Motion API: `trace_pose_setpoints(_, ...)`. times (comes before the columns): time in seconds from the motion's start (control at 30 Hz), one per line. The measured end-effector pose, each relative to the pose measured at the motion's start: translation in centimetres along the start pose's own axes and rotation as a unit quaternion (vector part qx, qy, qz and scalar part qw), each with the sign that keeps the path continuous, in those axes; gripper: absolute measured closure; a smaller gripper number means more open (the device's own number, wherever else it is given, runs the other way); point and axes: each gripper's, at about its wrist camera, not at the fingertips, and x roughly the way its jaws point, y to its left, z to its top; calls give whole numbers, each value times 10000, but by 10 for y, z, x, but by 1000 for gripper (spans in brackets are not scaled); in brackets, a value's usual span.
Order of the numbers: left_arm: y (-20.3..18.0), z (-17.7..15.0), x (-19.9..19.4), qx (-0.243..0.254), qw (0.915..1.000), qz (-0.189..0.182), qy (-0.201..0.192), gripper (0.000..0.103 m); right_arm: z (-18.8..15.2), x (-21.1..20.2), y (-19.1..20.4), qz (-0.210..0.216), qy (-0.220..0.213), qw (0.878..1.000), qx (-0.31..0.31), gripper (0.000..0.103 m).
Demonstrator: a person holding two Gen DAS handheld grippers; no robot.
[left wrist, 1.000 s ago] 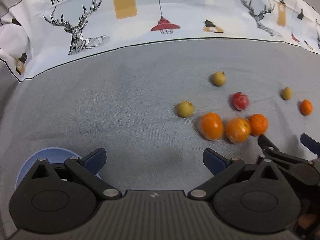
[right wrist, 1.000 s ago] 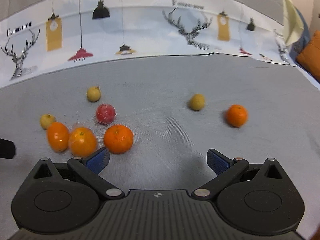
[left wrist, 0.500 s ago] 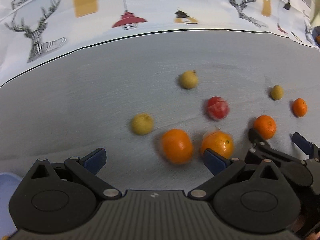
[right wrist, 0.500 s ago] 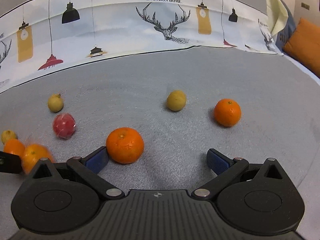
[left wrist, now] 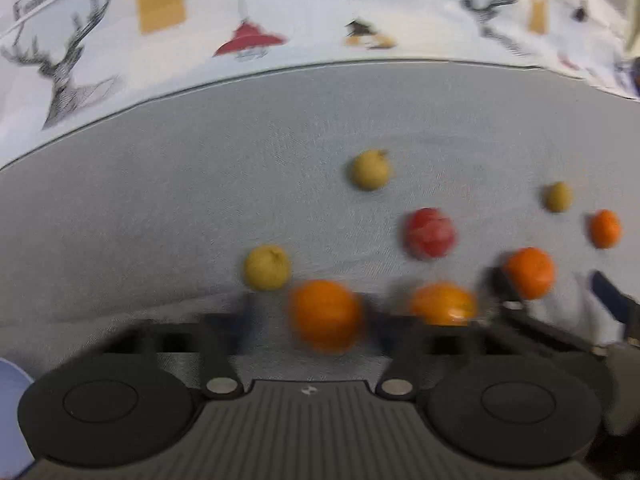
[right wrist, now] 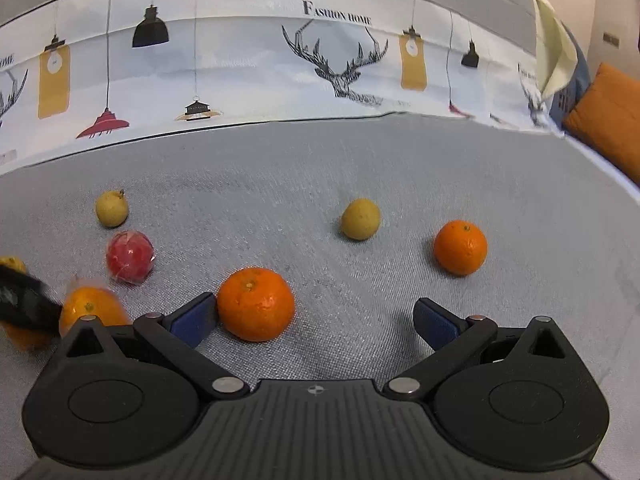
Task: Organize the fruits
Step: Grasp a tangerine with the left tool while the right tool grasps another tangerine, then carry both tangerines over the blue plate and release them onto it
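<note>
Several fruits lie on a grey cloth. In the blurred left wrist view an orange sits between the fingers of my left gripper, which are closing around it; whether they touch it is unclear. A second orange, a red apple and two yellow fruits lie around it. In the right wrist view my right gripper is open, with an orange just inside its left finger. Another orange and a yellow-green fruit lie beyond.
A patterned cloth with deer and lamps rises behind the fruits. A pale blue dish edge shows at the lower left of the left wrist view. An orange cushion lies at the far right.
Both grippers have moved forward toward the fruits. The left gripper's fingers have drawn inward around an orange. The right gripper has come up beside the nearest orange and stays open.
</note>
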Motion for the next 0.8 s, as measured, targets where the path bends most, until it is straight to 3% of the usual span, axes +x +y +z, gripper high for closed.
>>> trace_pose_setpoints(0.07, 0, 0, -4, 28, 9999, -151, 26, 65, -1, -5, 4, 246, -99, 9995, -150, 23)
trace_pose_setpoints(0.1, 1, -1, -6, 85, 9998, -206, 1, 65, -2, -8, 5, 494, -135, 9985, -197, 47)
trace_pose_setpoints(0.13, 1, -2, -7, 141, 9997, -187, 2, 65, -2, -10, 7, 561, -171, 9979, -275, 58)
trace_pose_setpoints(0.2, 3, -6, -13, 146, 9998, -120, 4, 65, -2, -13, 8, 571, -180, 9976, -345, 65)
trace_pose_setpoints(0.27, 6, -12, -27, 89, 9999, -122, -82, 65, 2, -17, -4, 727, -201, 9971, 39, 66)
trace_pose_setpoints(0.33, 14, -16, -48, 52, 9998, -131, -160, 65, 6, -27, -12, 570, -248, 9978, 209, 66)
trace_pose_setpoints(0.47, 29, -36, -102, 46, 9992, -136, -371, 65, 18, -73, -27, 549, -472, 9964, 431, 66)
trace_pose_setpoints(0.7, 70, -90, -195, -130, 9990, 40, -419, 65, 26, -205, -32, 1318, -1031, 9859, -4, 66)
trace_pose_setpoints(0.8, 89, -118, -227, -205, 9988, 169, -400, 65, 21, -261, -28, 1660, -1052, 9804, -141, 66)
